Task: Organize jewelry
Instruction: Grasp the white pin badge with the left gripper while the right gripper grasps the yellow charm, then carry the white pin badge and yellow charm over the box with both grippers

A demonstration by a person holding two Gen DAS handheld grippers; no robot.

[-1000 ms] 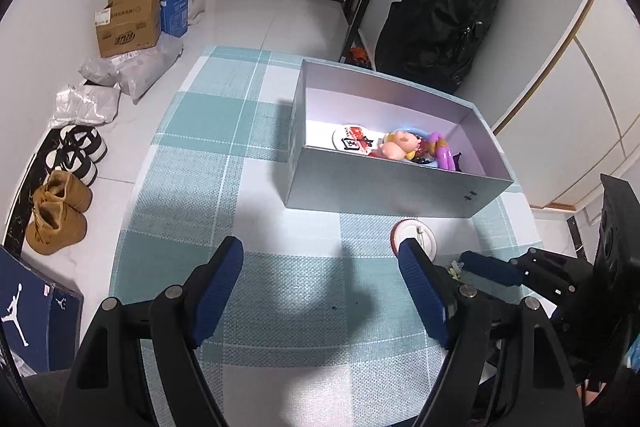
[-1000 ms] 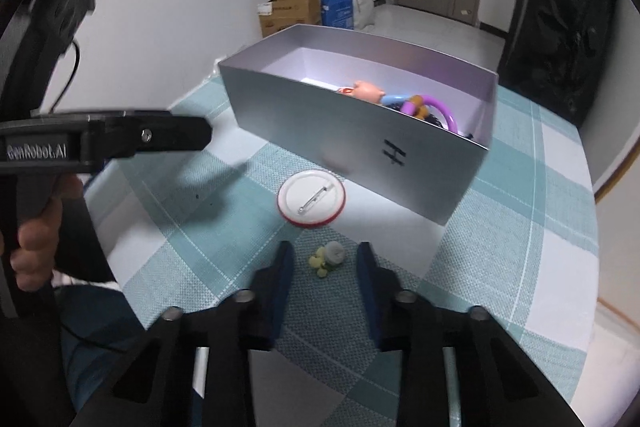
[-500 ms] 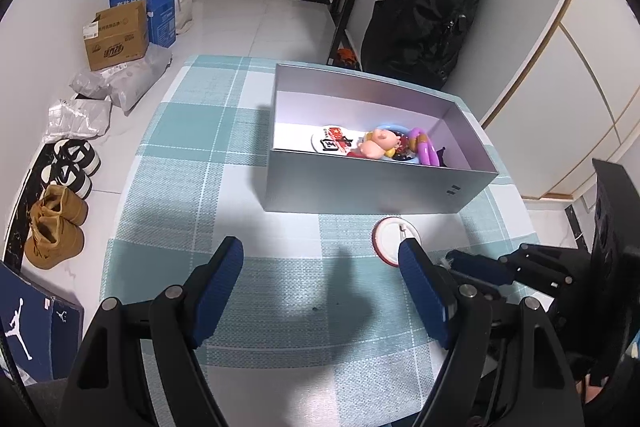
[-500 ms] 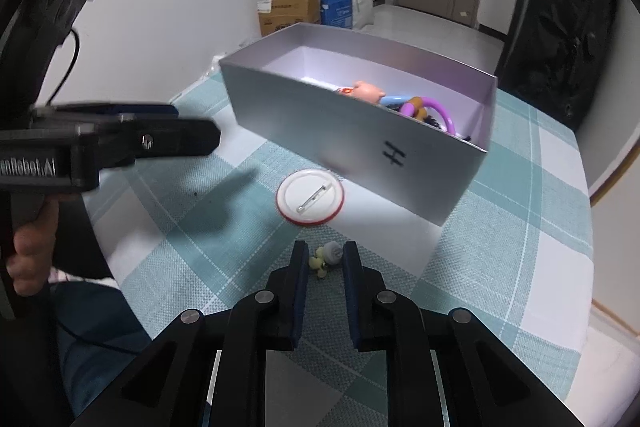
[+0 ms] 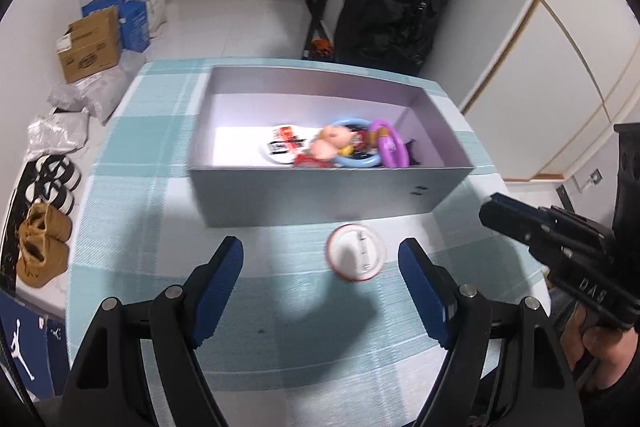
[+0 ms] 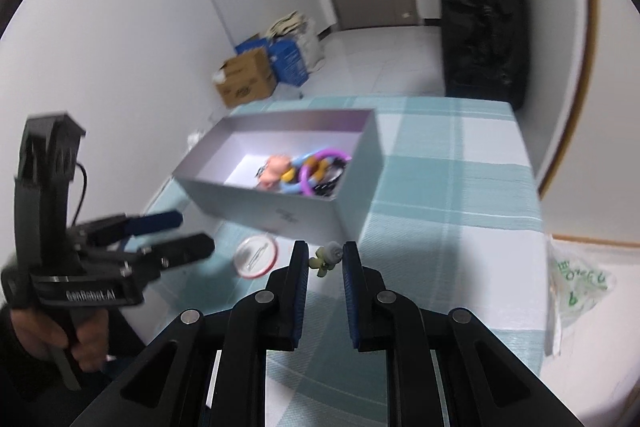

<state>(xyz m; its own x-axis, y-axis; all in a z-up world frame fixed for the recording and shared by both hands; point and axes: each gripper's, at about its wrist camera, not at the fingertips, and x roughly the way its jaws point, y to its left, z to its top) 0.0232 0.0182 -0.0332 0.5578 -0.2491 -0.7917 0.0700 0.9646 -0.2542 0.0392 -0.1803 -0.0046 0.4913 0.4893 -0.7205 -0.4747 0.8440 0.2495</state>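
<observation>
Between the right gripper (image 6: 325, 259) pads, a small charm (image 6: 328, 257) is clamped crosswise; left gripper (image 5: 320, 263) gapes wide.

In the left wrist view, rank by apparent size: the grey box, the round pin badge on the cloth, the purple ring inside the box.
1. Grey box, by far the largest.
2. Pin badge.
3. Purple ring.
The badge lies nearer the camera and the ring is partly hidden by other trinkets, so ranks 2 and 3 are unsure.
</observation>
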